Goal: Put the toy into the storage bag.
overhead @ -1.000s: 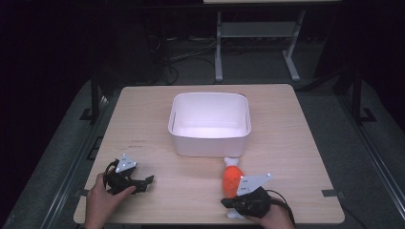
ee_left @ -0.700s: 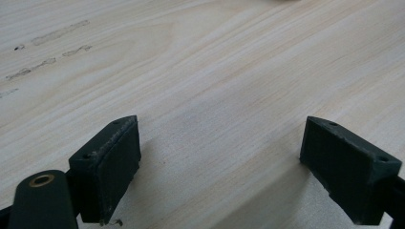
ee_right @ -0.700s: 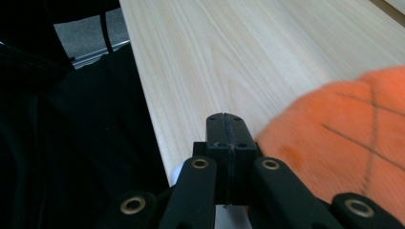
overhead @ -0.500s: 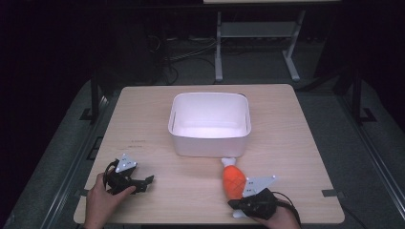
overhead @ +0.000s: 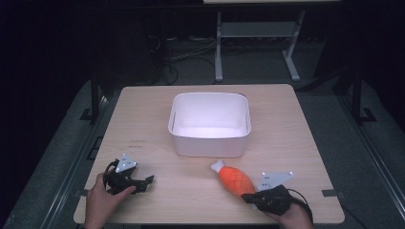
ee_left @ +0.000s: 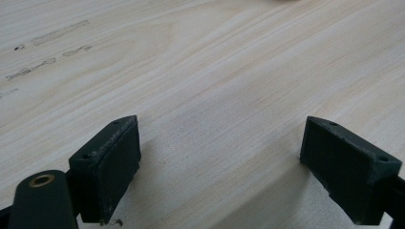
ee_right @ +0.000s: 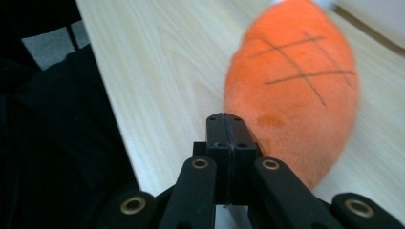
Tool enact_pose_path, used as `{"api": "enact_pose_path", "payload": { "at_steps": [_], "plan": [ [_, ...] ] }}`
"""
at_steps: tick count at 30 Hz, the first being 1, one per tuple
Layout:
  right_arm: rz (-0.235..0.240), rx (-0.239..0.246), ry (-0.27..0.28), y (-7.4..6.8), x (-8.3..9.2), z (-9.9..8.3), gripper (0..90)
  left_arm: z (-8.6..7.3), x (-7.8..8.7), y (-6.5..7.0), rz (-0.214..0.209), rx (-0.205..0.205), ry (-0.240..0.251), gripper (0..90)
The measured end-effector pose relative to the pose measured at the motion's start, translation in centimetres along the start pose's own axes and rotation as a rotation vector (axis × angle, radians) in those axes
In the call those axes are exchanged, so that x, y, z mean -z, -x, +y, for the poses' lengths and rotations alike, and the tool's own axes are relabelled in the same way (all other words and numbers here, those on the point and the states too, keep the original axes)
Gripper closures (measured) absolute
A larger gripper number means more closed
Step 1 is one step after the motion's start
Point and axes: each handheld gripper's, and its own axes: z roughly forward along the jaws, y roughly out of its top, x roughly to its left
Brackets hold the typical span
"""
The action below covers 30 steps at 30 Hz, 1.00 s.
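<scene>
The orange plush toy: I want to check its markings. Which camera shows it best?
The right gripper view: the orange plush toy looms close, black crosshatch lines plain, slightly blurred. The high view shows it whole but small, pale tip toward the white bin.

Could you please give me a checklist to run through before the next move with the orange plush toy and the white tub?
1. Right claw state: jaws shut together, nothing between them. Not ok for grasping.
2. Contact with the orange plush toy: the shut jaws lie beside it in the right claw view; touching or apart, cannot tell.
3. Toy position: lying on the table in front of the white tub, outside it. Ok.
4. Tub interior: looks empty. Ok.
5. Left claw: jaws wide open over bare wood, away from the toy. Ok.
</scene>
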Motion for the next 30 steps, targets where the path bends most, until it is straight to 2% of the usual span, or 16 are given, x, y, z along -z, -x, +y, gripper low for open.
{"api": "enact_pose_path", "payload": {
  "at_steps": [10, 13, 16, 20, 25, 26, 27, 28, 30],
  "plan": [
    [-0.051, -0.041, 0.008, 1.8, 1.0, -0.8, 89.5, 0.0, 0.0, 0.0, 0.0, 0.0, 0.0, 12.8],
    [-0.048, -0.049, 0.014, 2.1, 1.2, -0.8, 89.5, 0.0, 0.0, 0.0, 0.0, 0.0, 0.0, 12.8],
    [-0.044, -0.038, 0.035, 2.1, 1.6, -0.5, 88.8, 0.0, 0.0, 0.0, 0.0, 0.0, 0.0, 12.8],
    [-0.044, -0.037, 0.048, 2.3, 2.1, 0.0, 84.8, 0.0, 0.0, 0.0, 0.0, 0.0, -0.001, 12.8],
    [-0.04, -0.034, 0.045, 2.6, 2.2, 0.8, 71.1, 0.0, 0.0, 0.0, 0.0, 0.0, 0.0, 12.8],
    [-0.039, -0.033, 0.044, 2.7, 2.2, 0.9, 65.9, 0.0, 0.0, 0.0, 0.0, 0.0, 0.0, 12.8],
    [-0.048, -0.039, 0.045, 3.0, 2.1, 1.3, 56.9, 0.0, 0.0, 0.0, 0.0, 0.0, 0.0, 12.8],
    [-0.048, -0.039, 0.045, 3.0, 2.1, 1.3, 56.9, 0.0, 0.0, 0.0, 0.0, 0.0, 0.0, 12.8],
    [-0.052, -0.041, 0.045, 3.2, 2.0, 1.6, 48.9, 0.0, 0.0, 0.0, 0.0, 0.0, 0.0, 12.8]
  ]
}}
